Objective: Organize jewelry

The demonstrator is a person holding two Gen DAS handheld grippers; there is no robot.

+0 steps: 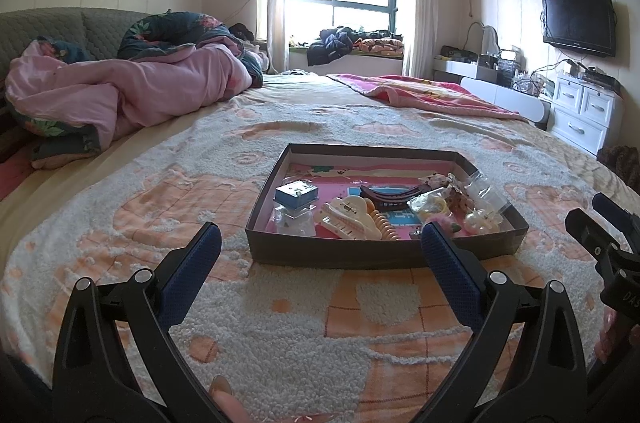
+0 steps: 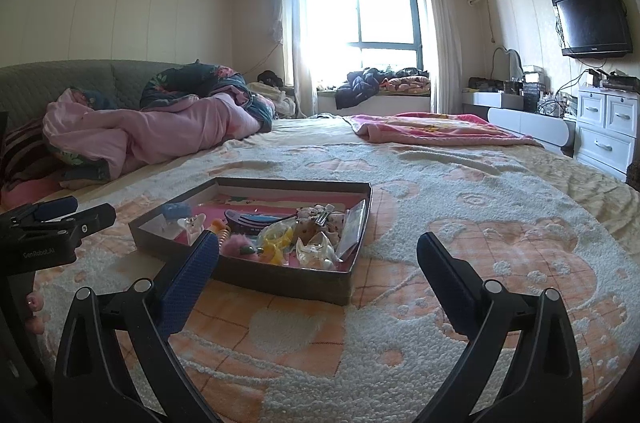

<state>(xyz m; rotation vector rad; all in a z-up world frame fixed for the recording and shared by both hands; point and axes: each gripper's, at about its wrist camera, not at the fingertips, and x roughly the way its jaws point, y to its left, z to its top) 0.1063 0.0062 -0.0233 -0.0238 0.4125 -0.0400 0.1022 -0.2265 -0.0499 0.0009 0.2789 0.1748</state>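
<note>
A shallow dark cardboard tray (image 1: pixel 376 253) sits on the bed, also in the right wrist view (image 2: pixel 280 283). It holds a blue box (image 1: pixel 297 193), a cream claw clip (image 1: pixel 348 219), a dark curved hair clip (image 1: pixel 394 194), clear bags (image 1: pixel 486 189), a pink fluffy piece (image 2: pixel 240 245) and yellow pieces (image 2: pixel 276 241). My left gripper (image 1: pixel 320 243) is open and empty, just in front of the tray. My right gripper (image 2: pixel 318 253) is open and empty, in front of the tray's right corner. Each gripper shows at the edge of the other's view.
The bed has a cream and orange fleece blanket (image 1: pixel 304 335). A pink duvet (image 1: pixel 132 87) is heaped at the far left. A pink blanket (image 1: pixel 432 91) lies at the far right. White drawers (image 1: pixel 584 111) and a wall TV (image 1: pixel 578 22) are to the right.
</note>
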